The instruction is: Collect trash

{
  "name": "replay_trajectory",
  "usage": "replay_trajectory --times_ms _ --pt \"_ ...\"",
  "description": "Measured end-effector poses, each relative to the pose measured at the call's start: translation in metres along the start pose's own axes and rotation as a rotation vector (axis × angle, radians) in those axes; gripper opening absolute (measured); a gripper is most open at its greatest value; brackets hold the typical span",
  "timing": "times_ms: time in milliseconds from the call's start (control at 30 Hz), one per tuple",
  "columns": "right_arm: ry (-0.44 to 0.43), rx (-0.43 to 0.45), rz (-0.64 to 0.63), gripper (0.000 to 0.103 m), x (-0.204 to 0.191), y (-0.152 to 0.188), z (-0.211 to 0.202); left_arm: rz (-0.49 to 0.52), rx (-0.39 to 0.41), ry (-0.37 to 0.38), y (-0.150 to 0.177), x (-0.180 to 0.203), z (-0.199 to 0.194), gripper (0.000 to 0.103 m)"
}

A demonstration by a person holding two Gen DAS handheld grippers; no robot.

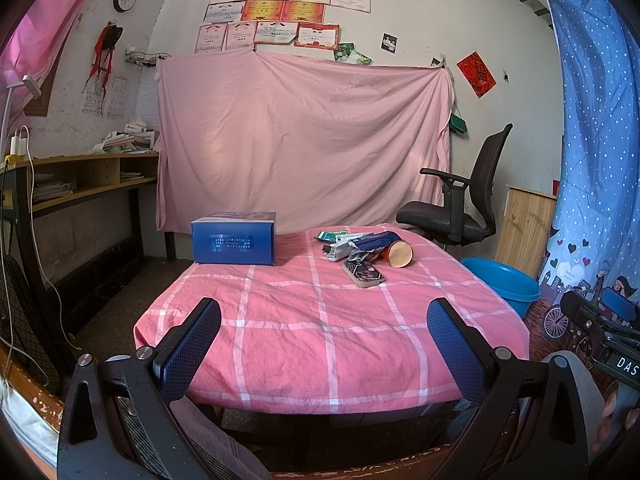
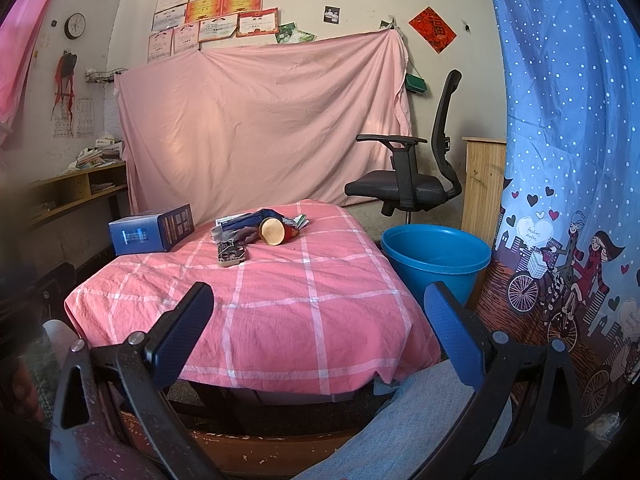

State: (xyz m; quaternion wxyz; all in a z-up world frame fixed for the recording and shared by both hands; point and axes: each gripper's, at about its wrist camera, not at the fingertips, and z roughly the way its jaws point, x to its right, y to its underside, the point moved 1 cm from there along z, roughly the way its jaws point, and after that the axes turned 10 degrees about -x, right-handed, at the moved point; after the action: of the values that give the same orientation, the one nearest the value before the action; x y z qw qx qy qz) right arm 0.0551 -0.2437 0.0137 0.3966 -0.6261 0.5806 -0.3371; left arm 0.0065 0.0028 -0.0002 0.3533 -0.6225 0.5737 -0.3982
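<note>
left gripper (image 1: 324,344): we hold it released, fingers spread wide, low before the near edge of the table, grasping nothing.
right gripper (image 2: 320,330): ours too is spread apart and empty, near the table's front right corner.
trash pile (image 1: 360,246): we see wrappers, a tipped paper cup (image 1: 398,254) and a flat patterned packet (image 1: 364,274) heaped at the far right of the pink checked tablecloth (image 1: 300,320).
blue box (image 1: 234,238): far left of the table, well apart from the pile.
blue bucket (image 2: 436,256): on the floor just right of the table.

Left claw (image 1: 323,334) agape, right claw (image 2: 318,320) seemingly likewise
</note>
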Motion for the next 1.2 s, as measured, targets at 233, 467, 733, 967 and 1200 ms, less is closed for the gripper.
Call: replay_trajectory --times_ms 233,467,733,967,1200 --pt "-0.014 -0.011 0.013 0.103 0.0 -0.003 0.002 0.003 -0.014 -0.005 -0.004 0.003 0.002 0.101" --pt "-0.042 -0.017 0.022 0.103 0.004 -0.013 0.015 0.008 -0.01 -0.017 -0.018 0.006 0.014 0.101" --pt "-0.045 0.046 -0.039 0.103 0.004 -0.037 0.043 -0.016 0.025 -0.04 -0.05 0.007 0.049 0.101" --pt "-0.047 0.108 -0.09 0.103 0.005 -0.063 0.078 -0.026 0.036 -0.054 -0.075 0.008 0.095 0.101" --pt "-0.064 0.122 -0.097 0.103 0.006 -0.088 0.121 -0.015 0.034 -0.059 -0.089 0.006 0.143 0.101"
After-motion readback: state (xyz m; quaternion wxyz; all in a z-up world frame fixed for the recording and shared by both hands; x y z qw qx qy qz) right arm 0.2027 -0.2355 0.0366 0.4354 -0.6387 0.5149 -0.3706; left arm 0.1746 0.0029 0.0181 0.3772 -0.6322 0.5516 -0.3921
